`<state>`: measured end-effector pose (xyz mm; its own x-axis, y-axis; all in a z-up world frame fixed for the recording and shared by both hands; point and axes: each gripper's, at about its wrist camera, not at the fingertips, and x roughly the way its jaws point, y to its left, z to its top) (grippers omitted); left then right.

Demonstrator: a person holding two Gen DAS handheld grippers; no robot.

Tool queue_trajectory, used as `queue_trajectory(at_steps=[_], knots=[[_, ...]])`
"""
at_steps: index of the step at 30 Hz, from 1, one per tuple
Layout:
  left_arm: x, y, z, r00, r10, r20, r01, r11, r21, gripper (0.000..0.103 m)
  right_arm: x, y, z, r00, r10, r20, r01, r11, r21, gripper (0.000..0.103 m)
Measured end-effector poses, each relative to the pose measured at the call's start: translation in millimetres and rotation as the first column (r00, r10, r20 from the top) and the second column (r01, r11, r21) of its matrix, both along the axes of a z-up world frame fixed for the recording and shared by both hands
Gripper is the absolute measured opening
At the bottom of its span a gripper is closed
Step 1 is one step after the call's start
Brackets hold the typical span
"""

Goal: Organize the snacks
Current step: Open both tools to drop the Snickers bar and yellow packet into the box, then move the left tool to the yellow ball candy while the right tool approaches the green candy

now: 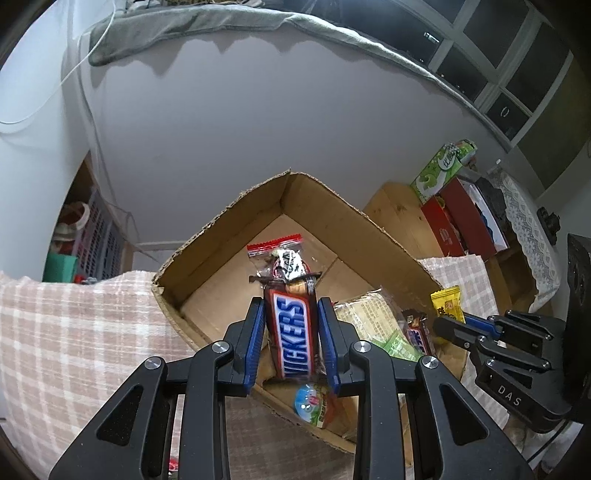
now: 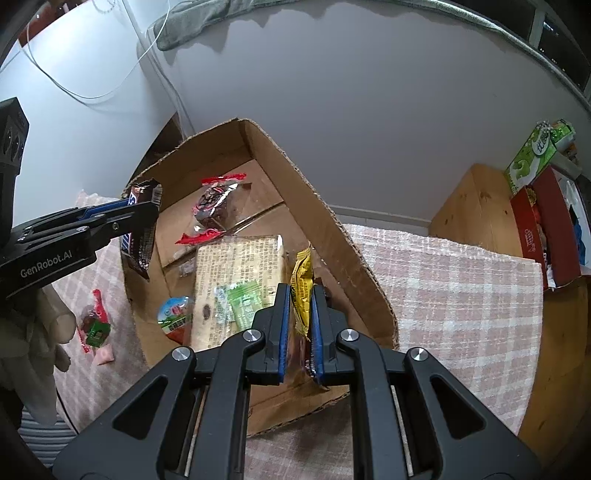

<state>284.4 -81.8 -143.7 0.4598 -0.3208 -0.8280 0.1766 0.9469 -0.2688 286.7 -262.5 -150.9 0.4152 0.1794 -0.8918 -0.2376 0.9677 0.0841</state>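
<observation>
**Both grippers carry a snack over the open box**

Left wrist view: the left gripper [image 1: 291, 332] has its jaws closed narrowly on a Snickers bar [image 1: 293, 334], clamped by its long sides so the bar runs forward between the blue pads. It hangs over the cardboard box [image 1: 221, 229], which looks like the collecting place, so I judge the bar is about to be dropped in. Below it lie a red-topped bag [image 1: 280, 258], a flat cracker pack [image 1: 369, 317], a second small bar [image 1: 417, 332] and a round-lidded cup [image 1: 310, 400]. At right the right gripper [image 1: 448, 325] holds a yellow packet [image 1: 448, 301] above the box's right side.

Right wrist view: the right gripper [image 2: 300, 314] has its jaws pressed fully together on the thin yellow packet [image 2: 303, 288], gripped edge-on so it stands upright, poised above the box [image 2: 332, 221] interior near the right wall. The left gripper [image 2: 140, 218] enters from the left with the Snickers bar [image 2: 142, 236] hanging over the box's left rim. A small red-trimmed sweet [image 2: 94, 325] remains outside, on the cloth beside the box, so sorting seems unfinished.

The surface is covered by a pink-and-white checked cloth [image 2: 443, 288]. Behind stands a plain pale wall with a grey towel [image 1: 192, 26] draped above; to the right a wooden shelf [image 2: 476, 206] holds a green box [image 2: 532, 155] and a red box [image 2: 546, 229].
</observation>
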Motion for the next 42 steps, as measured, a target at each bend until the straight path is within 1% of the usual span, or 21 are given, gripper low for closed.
queue_trajectory(at_steps=[1, 2, 3, 4, 5, 6, 10, 20, 28, 32, 37, 42], knots=[[0.5, -1.0, -0.7, 1.000, -0.004, -0.011, 0.004, 1.000, 0.001, 0.030, 0.6, -0.5, -1.2, 1.000, -0.003, -0.005, 0.003, 1.000, 0.001, 0.011], [1.1, -1.6, -1.1, 1.000, -0.006, -0.016, 0.006, 1.000, 0.002, 0.035, 1.0, -0.8, -2.2, 1.000, -0.005, -0.013, 0.005, 1.000, 0.004, 0.017], [1.0, -2.4, -0.8, 1.000, -0.008, -0.016, 0.008, 1.000, 0.004, 0.037, 0.8, -0.6, -2.8, 1.000, -0.006, -0.015, 0.006, 1.000, 0.002, 0.025], [0.4, -2.9, -0.1, 1.000, -0.008, -0.013, 0.008, 1.000, 0.008, 0.040, -0.5, -0.7, -2.1, 1.000, -0.005, -0.010, 0.005, 1.000, 0.000, 0.047], [-0.3, -3.2, 0.6, 1.000, -0.008, -0.012, 0.008, 1.000, 0.008, 0.040, -2.2, -0.6, 0.1, 1.000, -0.003, 0.003, 0.003, 1.000, -0.006, 0.062], [-0.7, -3.5, 0.9, 1.000, -0.008, -0.014, 0.008, 1.000, 0.008, 0.040, -4.9, 0.1, 2.8, 1.000, -0.001, 0.021, 0.001, 1.000, -0.013, 0.065], [-4.0, -3.6, 4.4, 1.000, -0.008, -0.006, 0.008, 1.000, 0.009, 0.040, -8.2, 0.4, 7.1, 1.000, 0.008, 0.027, -0.008, 1.000, -0.017, 0.066], [-23.4, -5.8, 21.6, 0.998, -0.018, 0.055, 0.016, 0.999, 0.040, 0.040, -20.9, -2.2, 15.4, 0.999, 0.003, 0.045, -0.003, 1.000, -0.001, 0.067], [-40.0, -0.2, 28.5, 0.998, -0.012, 0.067, 0.010, 1.000, 0.030, 0.040, -40.6, -0.2, 25.6, 0.998, 0.008, 0.066, -0.008, 1.000, 0.001, 0.067], [-52.7, 7.5, 30.8, 0.997, -0.011, 0.075, 0.008, 0.999, 0.036, 0.040, -52.9, -2.2, 29.7, 0.997, 0.009, 0.074, -0.010, 1.000, 0.008, 0.067], [-72.2, 21.5, 30.9, 0.997, 0.009, 0.072, -0.010, 1.000, 0.019, 0.040, -73.5, -4.9, 31.1, 0.997, 0.010, 0.075, -0.012, 1.000, 0.021, 0.067], [-100.2, 33.7, 26.4, 0.998, 0.015, 0.057, -0.016, 1.000, 0.014, 0.040, -98.2, -7.7, 28.4, 0.998, 0.014, 0.060, -0.016, 0.999, 0.043, 0.067]])
